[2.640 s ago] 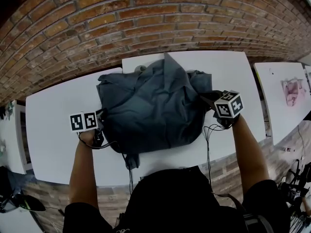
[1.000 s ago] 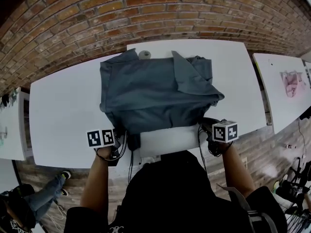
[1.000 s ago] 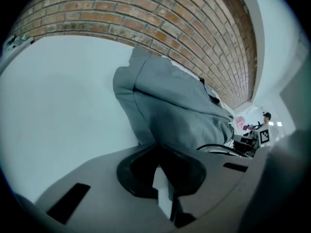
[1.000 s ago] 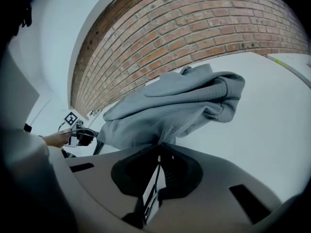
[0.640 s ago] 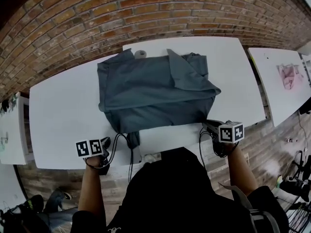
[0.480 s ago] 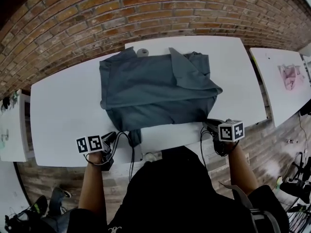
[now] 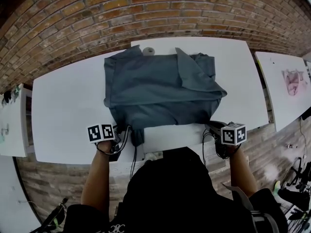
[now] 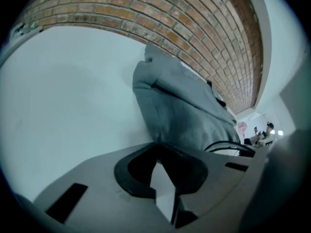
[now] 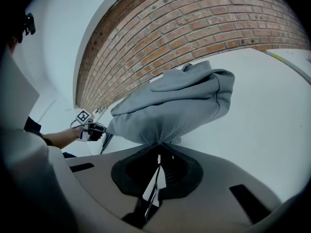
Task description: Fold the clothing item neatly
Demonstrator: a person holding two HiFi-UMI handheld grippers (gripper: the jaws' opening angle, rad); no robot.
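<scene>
A grey garment lies spread on the white table, with a flap folded over its right side. My left gripper sits at the garment's near-left corner. Its jaws have just been opening, and in the left gripper view only white table shows in the gap, with the garment just beyond. My right gripper is at the near-right corner. In the right gripper view it is shut on a bunched pinch of the garment.
A brick wall runs behind the table. A small pale roll lies at the far edge by the garment. Another white table with a pink item stands to the right. Cables hang off the near edge.
The bunched garment has been drawn toward the near edge and laid flat. My left gripper pulled back off the near-left corner, then returned beside it with its jaws parted. The right gripper barely moved.
</scene>
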